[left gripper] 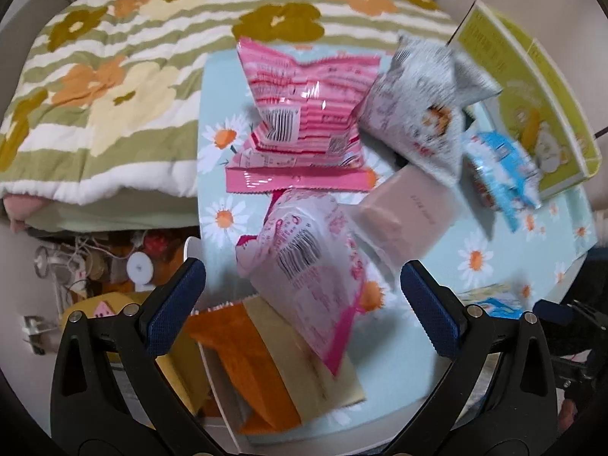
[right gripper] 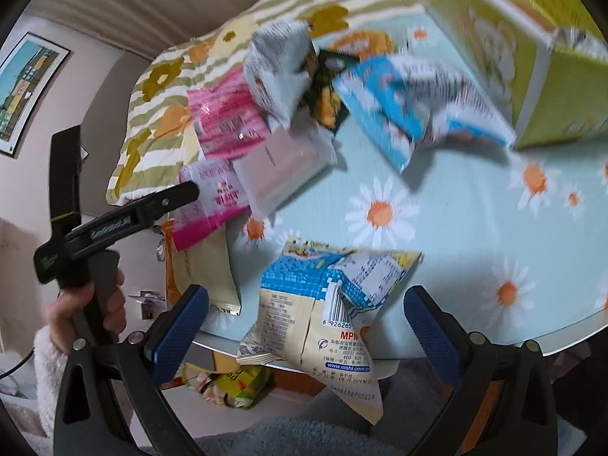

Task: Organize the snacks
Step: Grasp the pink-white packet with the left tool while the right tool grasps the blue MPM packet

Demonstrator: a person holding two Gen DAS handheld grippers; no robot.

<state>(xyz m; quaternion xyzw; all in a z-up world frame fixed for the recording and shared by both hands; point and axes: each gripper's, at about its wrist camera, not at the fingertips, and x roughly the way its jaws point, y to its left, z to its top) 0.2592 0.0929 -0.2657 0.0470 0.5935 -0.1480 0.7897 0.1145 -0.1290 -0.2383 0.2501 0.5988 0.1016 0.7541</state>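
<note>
Several snack packets lie on a daisy-print table (left gripper: 402, 361). In the left wrist view my left gripper (left gripper: 302, 296) is open, its jaws either side of a white-and-pink packet (left gripper: 307, 269) without touching it. Beyond lie a pink striped packet (left gripper: 304, 114), a grey-white packet (left gripper: 418, 114), a blue packet (left gripper: 501, 167), a pale pink box (left gripper: 406, 216) and an orange packet (left gripper: 247, 357). In the right wrist view my right gripper (right gripper: 306, 323) is open around a cream-and-blue packet (right gripper: 326, 311) at the table's front edge. The left gripper (right gripper: 152, 205) shows at left.
A yellow-green box (left gripper: 532, 106) stands open at the table's back right, also in the right wrist view (right gripper: 532, 57). A flowered quilt (left gripper: 106, 95) covers the bed behind. Cluttered items sit on the floor (left gripper: 114, 266) left of the table. A yellow-green bag (right gripper: 231, 383) lies below the table edge.
</note>
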